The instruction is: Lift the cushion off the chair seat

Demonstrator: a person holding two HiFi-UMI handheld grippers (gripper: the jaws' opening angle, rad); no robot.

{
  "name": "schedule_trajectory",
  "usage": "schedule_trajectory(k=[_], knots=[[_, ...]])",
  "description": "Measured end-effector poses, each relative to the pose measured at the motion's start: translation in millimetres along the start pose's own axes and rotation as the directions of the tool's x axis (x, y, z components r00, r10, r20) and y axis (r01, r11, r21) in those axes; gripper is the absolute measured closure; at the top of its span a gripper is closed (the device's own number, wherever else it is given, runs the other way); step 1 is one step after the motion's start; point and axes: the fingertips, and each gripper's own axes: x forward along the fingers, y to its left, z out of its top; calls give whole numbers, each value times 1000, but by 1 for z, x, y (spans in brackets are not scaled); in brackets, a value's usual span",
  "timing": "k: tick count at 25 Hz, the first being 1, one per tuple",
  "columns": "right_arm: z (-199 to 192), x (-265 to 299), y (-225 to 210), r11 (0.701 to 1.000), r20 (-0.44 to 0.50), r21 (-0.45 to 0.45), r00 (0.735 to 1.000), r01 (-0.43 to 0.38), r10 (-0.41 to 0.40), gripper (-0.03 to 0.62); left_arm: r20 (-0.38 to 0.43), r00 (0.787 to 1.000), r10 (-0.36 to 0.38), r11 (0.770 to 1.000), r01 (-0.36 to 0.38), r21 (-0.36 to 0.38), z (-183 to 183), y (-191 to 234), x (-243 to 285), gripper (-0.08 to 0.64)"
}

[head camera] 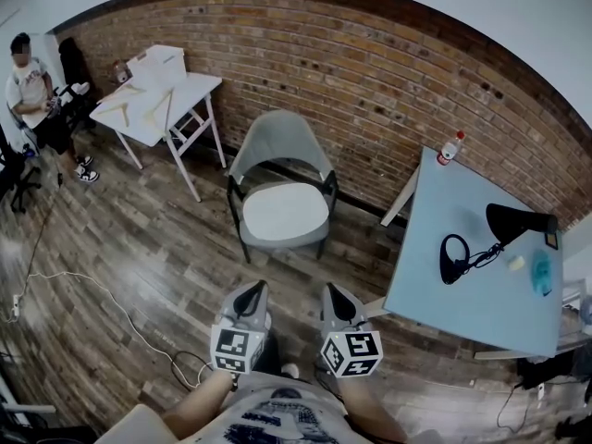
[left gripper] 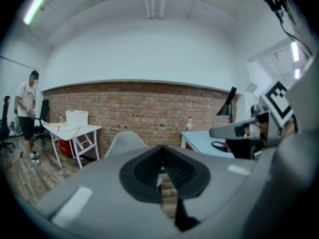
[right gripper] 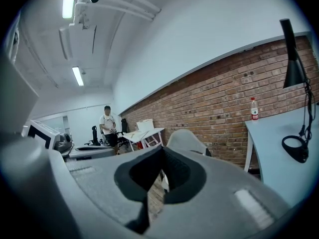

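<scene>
A person (head camera: 37,95) stands at our ten o'clock, at the far left of the wood-plank floor (head camera: 139,248). Beside the person, at eleven o'clock, a white folding table (head camera: 176,100) carries a white box (head camera: 157,63). A pale cable (head camera: 88,285) trails across the boards at nine o'clock. Dead ahead, at twelve o'clock, the grey chair (head camera: 277,137) backs onto the brick wall (head camera: 370,72). The white cushion (head camera: 285,211) lies flat on its seat, untouched and well apart from both tools. We hold the left gripper (head camera: 252,291) low in front of us, its jaws clenched together with nothing between them. In the left gripper view the chair's back shows just above the closed jaws. Just beside it, the right gripper (head camera: 336,294) is likewise clenched and empty, pointing toward the same chair. At two o'clock stands a pale blue desk (head camera: 444,276). A red-capped bottle (head camera: 450,148) stands upright on its far corner by the wall, and a black desk lamp (head camera: 518,222) sits toward the desk's right side.
</scene>
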Motion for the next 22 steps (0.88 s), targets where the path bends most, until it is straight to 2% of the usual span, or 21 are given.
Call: schedule_trajectory(k=[4,12,22], knots=[[5,39,-3,1000,-10,-1,1000,10,-10,594,0,1000,4,1000,-4,-2,3,33,27,568],[27,134,-7,999,-26,-4,998,49,-49,594,-5,1000,12,1000,-12,-25,18,124,91,568],[42,213,-9,994,-41,-7,993,112,-112,594,-36,998,-43,998,42,-50,18,193,148,568]])
